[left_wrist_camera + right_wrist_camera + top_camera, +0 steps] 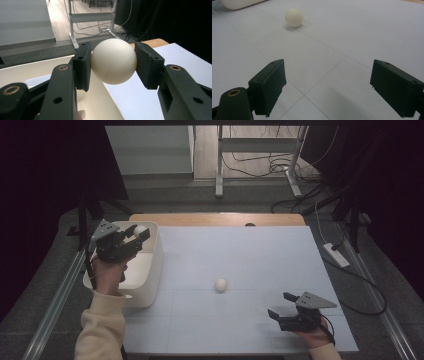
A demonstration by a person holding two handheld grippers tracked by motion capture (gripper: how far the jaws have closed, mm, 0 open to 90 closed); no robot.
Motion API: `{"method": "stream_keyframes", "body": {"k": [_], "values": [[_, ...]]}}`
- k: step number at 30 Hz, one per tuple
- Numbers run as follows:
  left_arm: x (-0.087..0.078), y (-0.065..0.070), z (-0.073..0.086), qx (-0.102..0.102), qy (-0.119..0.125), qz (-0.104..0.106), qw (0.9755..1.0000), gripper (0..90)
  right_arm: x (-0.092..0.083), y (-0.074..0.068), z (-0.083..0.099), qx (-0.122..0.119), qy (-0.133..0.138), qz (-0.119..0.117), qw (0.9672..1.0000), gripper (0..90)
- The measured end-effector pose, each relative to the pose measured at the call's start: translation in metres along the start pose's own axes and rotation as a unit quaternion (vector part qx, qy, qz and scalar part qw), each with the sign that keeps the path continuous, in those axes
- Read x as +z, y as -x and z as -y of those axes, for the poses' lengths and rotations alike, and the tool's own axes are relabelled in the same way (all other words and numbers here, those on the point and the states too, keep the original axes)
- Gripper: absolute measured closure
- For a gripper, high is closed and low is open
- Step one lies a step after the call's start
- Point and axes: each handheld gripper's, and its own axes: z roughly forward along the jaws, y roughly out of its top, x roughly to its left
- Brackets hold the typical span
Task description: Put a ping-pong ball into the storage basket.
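Note:
My left gripper (pixel 137 233) is shut on a cream-white ball (pixel 113 60), its two black pads pressing the ball's sides. In the high view that held ball (pixel 140 230) hangs over the far part of a white bin (pixel 150 285) at the table's left edge. A second cream ball (pixel 221 284) lies loose on the white table near its middle, seen ahead of the right gripper's jaws as a small ball (pixel 294 17). My right gripper (pixel 281 306) rests low at the table's near right, open, with nothing between its jaws (pixel 329 87).
The white table (pixel 240 255) has a wooden strip along its far edge. Metal rails run down both sides. Desk legs and cables stand on the floor beyond, and a white power strip (pixel 336 254) lies to the right.

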Motion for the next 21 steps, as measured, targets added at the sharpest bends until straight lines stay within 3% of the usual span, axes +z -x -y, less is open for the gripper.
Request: {"method": "stream_keyframes", "body": {"k": [13, 21], "values": [[0.008, -0.010, -0.004, -0.004, -0.014, -0.020, 0.9997, 50.4, 0.000, 0.000, 0.000, 0.001, 0.001, 0.000, 1.0000, 12.9], [0.013, -0.023, -0.007, -0.015, -0.027, -0.033, 0.9989, 50.4, 0.000, 0.000, 0.000, 0.001, 0.000, 0.001, 1.0000, 12.9]]}}
